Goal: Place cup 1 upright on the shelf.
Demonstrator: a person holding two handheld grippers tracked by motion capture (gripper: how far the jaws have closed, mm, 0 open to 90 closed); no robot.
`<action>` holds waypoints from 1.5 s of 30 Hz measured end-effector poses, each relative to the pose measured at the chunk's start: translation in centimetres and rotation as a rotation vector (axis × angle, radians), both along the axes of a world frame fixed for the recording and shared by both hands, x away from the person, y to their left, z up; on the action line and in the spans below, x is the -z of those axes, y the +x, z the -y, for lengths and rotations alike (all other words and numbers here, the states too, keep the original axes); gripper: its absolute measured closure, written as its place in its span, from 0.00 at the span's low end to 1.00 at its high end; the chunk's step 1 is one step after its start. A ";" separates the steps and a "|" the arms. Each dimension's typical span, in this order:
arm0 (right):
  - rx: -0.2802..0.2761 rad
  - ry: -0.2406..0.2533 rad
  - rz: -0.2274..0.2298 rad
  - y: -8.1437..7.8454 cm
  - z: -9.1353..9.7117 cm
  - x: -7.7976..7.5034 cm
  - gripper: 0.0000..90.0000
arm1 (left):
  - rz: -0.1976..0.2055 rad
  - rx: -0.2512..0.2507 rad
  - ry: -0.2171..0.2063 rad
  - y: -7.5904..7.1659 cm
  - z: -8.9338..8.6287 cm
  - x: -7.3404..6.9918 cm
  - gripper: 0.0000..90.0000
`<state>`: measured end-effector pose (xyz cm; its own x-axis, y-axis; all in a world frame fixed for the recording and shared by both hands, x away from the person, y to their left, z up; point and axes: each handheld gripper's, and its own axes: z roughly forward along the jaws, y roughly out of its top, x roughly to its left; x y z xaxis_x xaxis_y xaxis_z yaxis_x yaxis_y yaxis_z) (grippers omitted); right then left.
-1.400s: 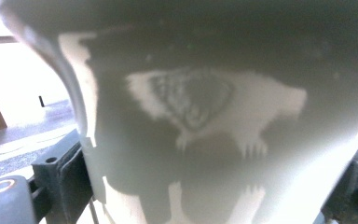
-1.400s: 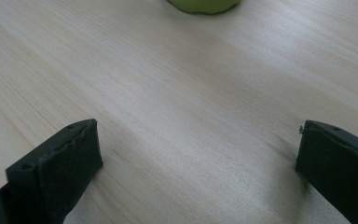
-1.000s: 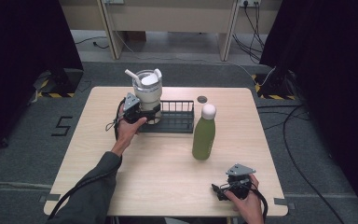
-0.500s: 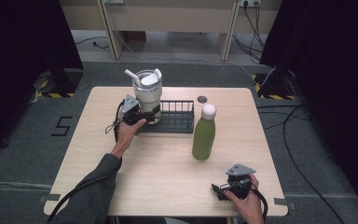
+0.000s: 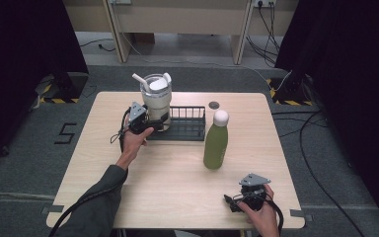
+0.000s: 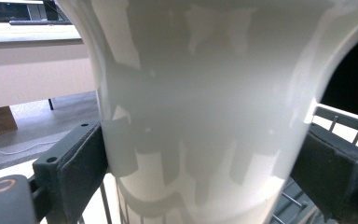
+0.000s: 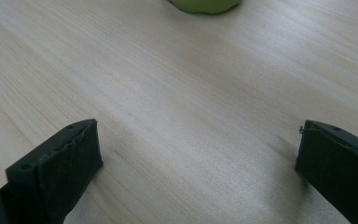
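Cream insulated tumbler with clear lid and straw (image 5: 156,101) stands in the black wire rack (image 5: 187,124) on the bench, unmoved since a second ago; left gripper (image 5: 154,122) jaws clamp its base. Right gripper (image 5: 234,203) rests wide open. Lift seems imminent.

dark grey sleeve (image 5: 96,205); black tools with grey three-cornered plates.

Recording lab or test studio: light wooden desk (image 5: 177,168) on grey carpet, black curtains (image 5: 24,44) flanking it, yellow-black hazard tape (image 5: 54,99) and loose cables (image 5: 316,123) beside the desk.
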<state>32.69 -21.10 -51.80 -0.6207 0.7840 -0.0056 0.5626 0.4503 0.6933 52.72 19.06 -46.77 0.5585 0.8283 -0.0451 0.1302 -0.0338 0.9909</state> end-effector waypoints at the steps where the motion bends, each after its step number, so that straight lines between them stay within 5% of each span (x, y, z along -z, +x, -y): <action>1: 0.000 0.000 -0.001 0.0 0.0 0.0 0.00 | -0.005 -0.006 0.001 -0.2 0.0 0.0 0.11; 4: 0.000 0.000 -0.001 0.0 0.0 0.0 0.00 | -0.011 -0.011 0.005 -0.5 -0.1 -0.2 0.11; 5: 0.000 0.000 -0.001 0.0 0.0 0.0 0.00 | -0.010 0.014 -0.055 -0.6 0.3 -0.2 0.11; 6: 0.000 0.000 0.000 0.0 0.0 0.0 0.00 | -0.020 -0.007 -0.013 -0.8 -0.4 -0.3 0.12; 22: 0.000 0.000 0.000 0.0 0.0 0.0 0.00 | -0.043 0.016 -0.054 -2.4 -1.5 -1.2 0.16; 45: 0.000 0.000 0.002 0.0 0.0 0.0 0.00 | -0.056 0.069 -0.033 -5.3 -2.3 -2.0 0.16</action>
<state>32.69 -21.09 -51.82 -0.6206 0.7841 -0.0064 0.5615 0.4501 0.6943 47.41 21.37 -44.76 0.6098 0.7857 -0.1042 0.1838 -0.0123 0.9829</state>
